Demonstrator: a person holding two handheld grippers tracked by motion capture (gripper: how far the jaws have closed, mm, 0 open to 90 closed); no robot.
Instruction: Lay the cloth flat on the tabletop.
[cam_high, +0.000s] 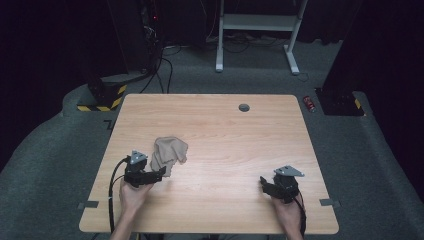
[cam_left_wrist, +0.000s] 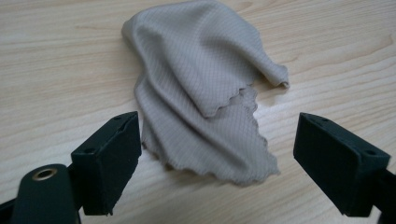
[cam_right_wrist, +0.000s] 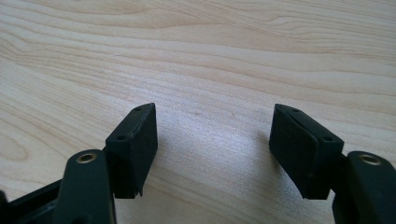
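Cloth crumpled near table left edge, ungrasped; left gripper fingers spread before it, right gripper spread, idle

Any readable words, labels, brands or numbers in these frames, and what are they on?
None can be read.
Crumpled beige cloth: plain grid weave, no tag or print.
Light wooden table: a dark mark at its left edge, too small to read.
Small red can on the floor: label too blurred.
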